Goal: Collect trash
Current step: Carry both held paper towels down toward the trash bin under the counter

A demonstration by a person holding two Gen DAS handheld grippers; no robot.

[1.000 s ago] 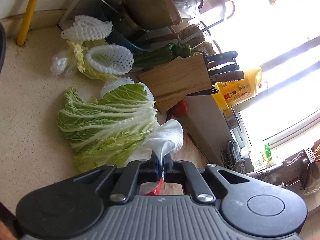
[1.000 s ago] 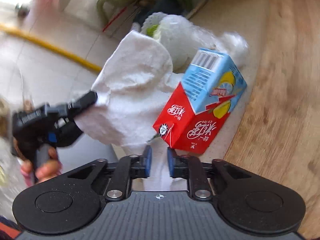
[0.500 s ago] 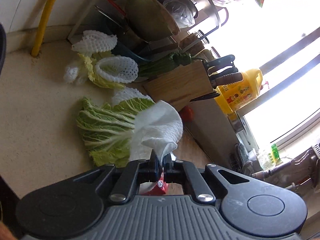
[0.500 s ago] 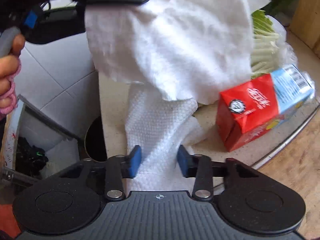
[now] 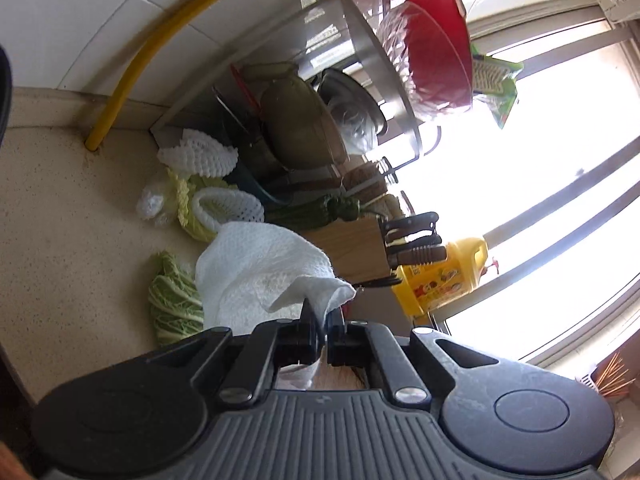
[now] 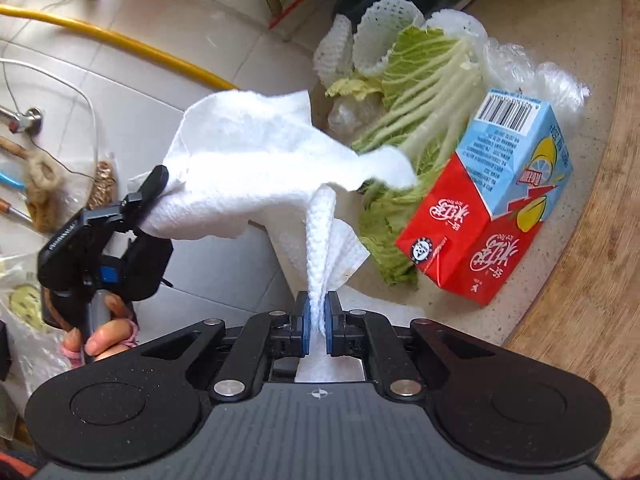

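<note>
My left gripper [image 5: 323, 320] is shut on a crumpled white paper towel [image 5: 260, 272], held up above the speckled counter [image 5: 60, 220]. In the right wrist view the same left gripper [image 6: 154, 184] sits at the left in a person's hand, and its towel [image 6: 256, 168] hangs spread out. My right gripper [image 6: 318, 316] is closing its blue pads on a second paper towel [image 6: 320, 236], bunched and pinched between them. A red and blue drink carton [image 6: 492, 216] lies just right of it. Behind are cabbage leaves [image 6: 420, 92] and white foam fruit nets [image 6: 384, 28].
Clear plastic wrap [image 6: 532, 68] lies behind the carton, and a wooden board [image 6: 592, 260] borders the right. A knife block [image 5: 352, 240], a yellow oil bottle [image 5: 444, 276], a dish rack [image 5: 304, 120] and a yellow hose [image 5: 132, 68] stand along the back wall.
The left gripper has risen and tilted up with its towel, away from the cabbage. The right gripper's jaws have closed on the second towel that lay flat on the counter.
</note>
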